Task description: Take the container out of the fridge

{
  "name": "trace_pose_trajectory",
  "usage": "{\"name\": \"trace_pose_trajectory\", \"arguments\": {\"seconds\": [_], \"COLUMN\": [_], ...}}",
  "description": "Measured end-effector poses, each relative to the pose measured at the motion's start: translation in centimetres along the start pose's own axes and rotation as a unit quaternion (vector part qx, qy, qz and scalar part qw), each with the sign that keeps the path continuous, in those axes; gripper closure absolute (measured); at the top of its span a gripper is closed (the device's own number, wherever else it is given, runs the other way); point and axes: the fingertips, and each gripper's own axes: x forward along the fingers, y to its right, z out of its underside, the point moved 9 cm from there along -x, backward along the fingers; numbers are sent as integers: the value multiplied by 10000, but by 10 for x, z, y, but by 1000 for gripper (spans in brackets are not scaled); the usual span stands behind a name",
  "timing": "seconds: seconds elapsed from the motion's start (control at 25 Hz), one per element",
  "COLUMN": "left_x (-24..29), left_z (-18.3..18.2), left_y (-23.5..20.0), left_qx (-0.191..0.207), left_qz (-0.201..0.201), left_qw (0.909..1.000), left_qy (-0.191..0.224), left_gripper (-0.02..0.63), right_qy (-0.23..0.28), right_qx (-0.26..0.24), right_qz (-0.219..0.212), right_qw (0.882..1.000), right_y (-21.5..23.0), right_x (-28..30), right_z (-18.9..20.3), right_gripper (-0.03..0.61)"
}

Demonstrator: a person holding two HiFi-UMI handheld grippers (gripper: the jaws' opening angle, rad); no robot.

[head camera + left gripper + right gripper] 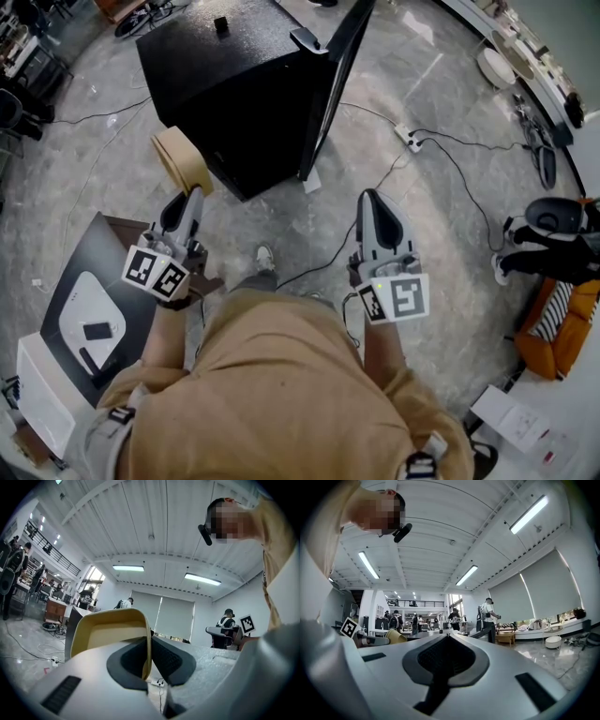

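A tan, open-topped container (182, 159) hangs in front of the black mini fridge (234, 84), outside its body. My left gripper (194, 193) is shut on the container's rim, and the left gripper view shows the container (110, 630) with its thin wall pinched between the dark pads (164, 660). The fridge door (339, 75) stands open to the right. My right gripper (368, 197) is held level to the right of the left one, its jaws together with nothing between them. The right gripper view shows the container (396, 636) off to the left.
Cables and a white power strip (410, 138) lie on the marble floor right of the fridge. A dark table (89, 272) with a white tray and a phone is at lower left. A seated person (553, 246) and an orange seat (562, 328) are at far right.
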Motion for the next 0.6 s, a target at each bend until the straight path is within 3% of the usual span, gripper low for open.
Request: {"name": "trace_pose_trajectory", "arguments": {"seconds": [0.6], "left_x": [-11], "left_z": [-8], "left_y": [4], "left_qx": [-67], "left_qz": [-141], "left_qw": [9996], "left_qy": [216], "left_gripper": [594], "right_qy": [133], "right_qx": [-83], "right_qz": [7], "right_qw": [9999], "right_y": [11], "right_x": [6], "right_z": [-12], "right_gripper": [578]}}
